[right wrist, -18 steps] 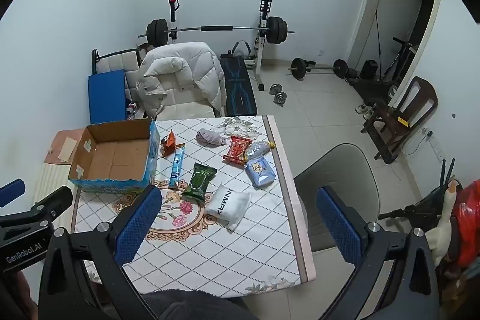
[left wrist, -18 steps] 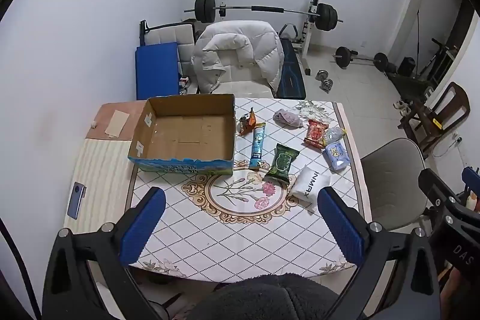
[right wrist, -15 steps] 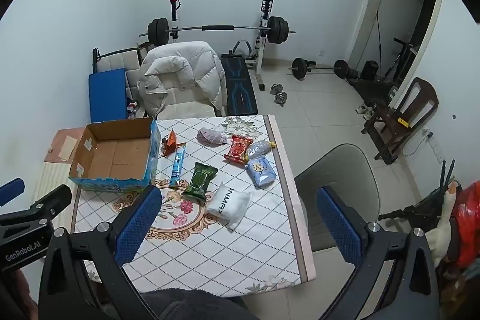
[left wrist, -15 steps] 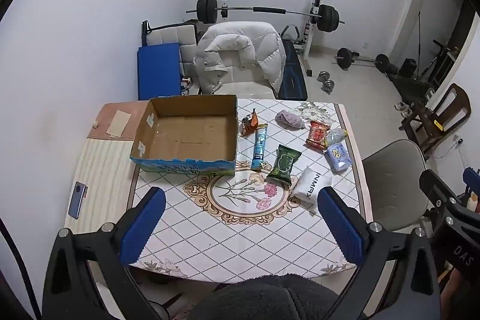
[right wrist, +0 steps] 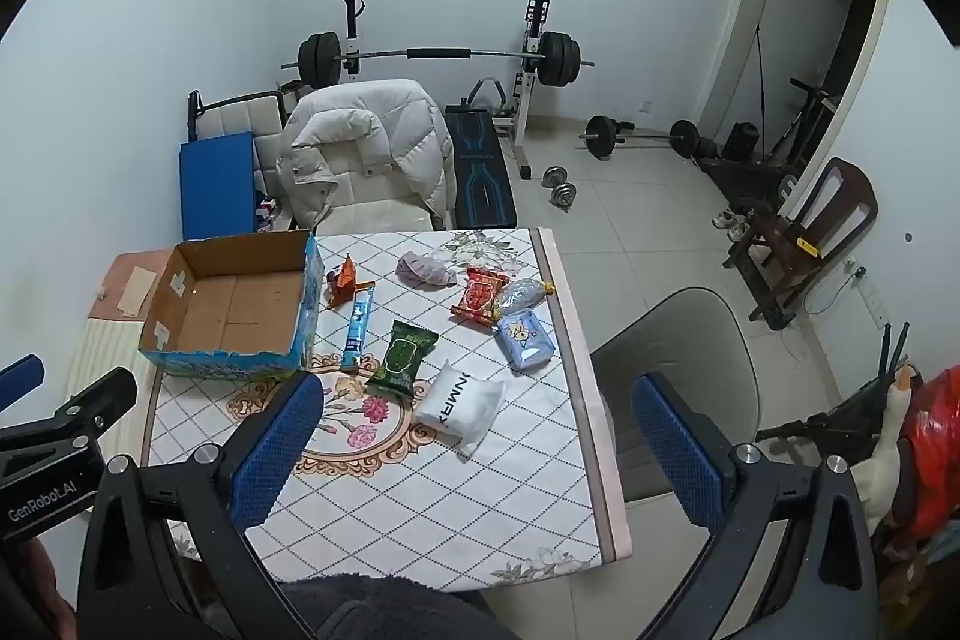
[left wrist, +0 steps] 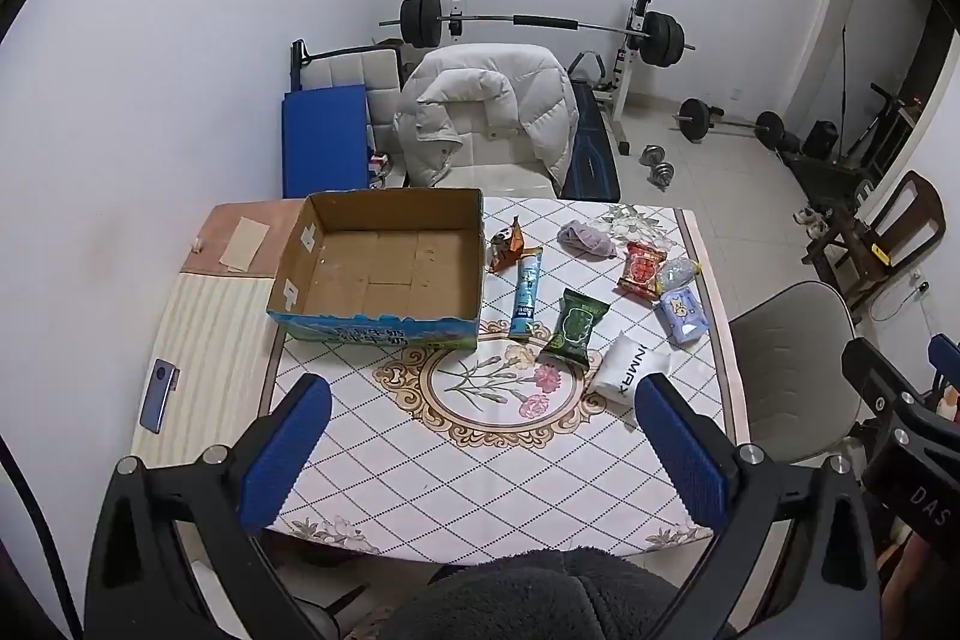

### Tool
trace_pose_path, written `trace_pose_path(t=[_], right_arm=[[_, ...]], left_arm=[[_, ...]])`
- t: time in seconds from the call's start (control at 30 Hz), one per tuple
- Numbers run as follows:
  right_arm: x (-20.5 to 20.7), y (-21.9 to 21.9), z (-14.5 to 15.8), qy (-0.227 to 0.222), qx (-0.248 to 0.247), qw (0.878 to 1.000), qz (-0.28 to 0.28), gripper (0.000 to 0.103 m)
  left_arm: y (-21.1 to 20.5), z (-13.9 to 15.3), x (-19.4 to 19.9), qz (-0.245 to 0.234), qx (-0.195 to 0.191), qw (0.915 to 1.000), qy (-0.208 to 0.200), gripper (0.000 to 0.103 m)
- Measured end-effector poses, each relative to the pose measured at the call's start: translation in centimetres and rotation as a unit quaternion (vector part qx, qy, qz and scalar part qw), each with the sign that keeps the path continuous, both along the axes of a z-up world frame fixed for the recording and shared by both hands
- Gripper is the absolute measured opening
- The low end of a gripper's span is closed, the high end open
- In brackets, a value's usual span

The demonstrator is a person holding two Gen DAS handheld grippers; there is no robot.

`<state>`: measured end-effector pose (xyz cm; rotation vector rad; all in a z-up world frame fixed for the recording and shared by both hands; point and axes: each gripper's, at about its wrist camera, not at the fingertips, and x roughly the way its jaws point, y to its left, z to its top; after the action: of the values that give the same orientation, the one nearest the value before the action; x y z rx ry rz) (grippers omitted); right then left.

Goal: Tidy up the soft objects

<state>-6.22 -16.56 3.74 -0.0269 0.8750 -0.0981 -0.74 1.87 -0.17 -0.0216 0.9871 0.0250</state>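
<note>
Both tongs hang high above the worktop (left wrist: 480, 466), each spread wide with nothing between its blue pads: the left tongs (left wrist: 480, 451) over the near edge of the patterned cloth, the right tongs (right wrist: 480, 451) over the cloth's right side. An open cardboard box (left wrist: 384, 268) sits at the far left of the cloth, with bare cardboard showing inside. The soft things lie loose to its right: an orange packet (left wrist: 504, 253) just beside the box wall, a long blue sachet (left wrist: 525, 292) next to it, a green wipes pack (left wrist: 575, 323), a white pouch (left wrist: 627, 370) nearest the tongs, a purple cloth wad (left wrist: 585, 239) at the far side, a red snack pack (left wrist: 643, 268) touching a clear crinkly bag (left wrist: 677, 273), and a pale blue tissue pack (left wrist: 681, 316) by the right edge. A white puffer jacket (left wrist: 486, 112) drapes the chair behind.
</note>
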Motion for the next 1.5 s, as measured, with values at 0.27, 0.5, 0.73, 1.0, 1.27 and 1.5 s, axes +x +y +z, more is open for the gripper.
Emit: trace_pose_path(t=[0.27, 0.5, 0.73, 1.0, 1.27, 1.5], right_arm=[[0.03, 0.24, 0.45, -0.002, -0.001, 1.0, 0.003, 0.103], [0.17, 0.39, 0.62, -0.002, -0.002, 1.0, 0.003, 0.103], [0.0, 0.37, 0.59, -0.004, -0.002, 1.0, 0.004, 0.103], [0.05, 0.53, 0.75, -0.004, -0.002, 1.0, 0.008, 0.103], [0.0, 0.65, 0.73, -0.004, -0.002, 1.0, 0.006, 0.103], [-0.04, 0.74, 0.72, -0.002, -0.002, 1.0, 0.009, 0.103]], left_arm=[[-0.44, 0.24, -0.27, 0.006, 0.003, 1.0, -0.004, 0.103], [-0.37, 0.34, -0.42, 0.01, 0.001, 0.9999, -0.012, 0.103], [-0.41, 0.33, -0.46, 0.01, 0.001, 0.9999, -0.012, 0.103], [-0.2, 0.48, -0.46, 0.012, 0.002, 0.9998, -0.014, 0.103], [0.05, 0.47, -0.54, 0.013, 0.001, 0.9998, -0.013, 0.103], [0.04, 0.43, -0.62, 0.014, 0.0, 0.9998, -0.013, 0.103]])
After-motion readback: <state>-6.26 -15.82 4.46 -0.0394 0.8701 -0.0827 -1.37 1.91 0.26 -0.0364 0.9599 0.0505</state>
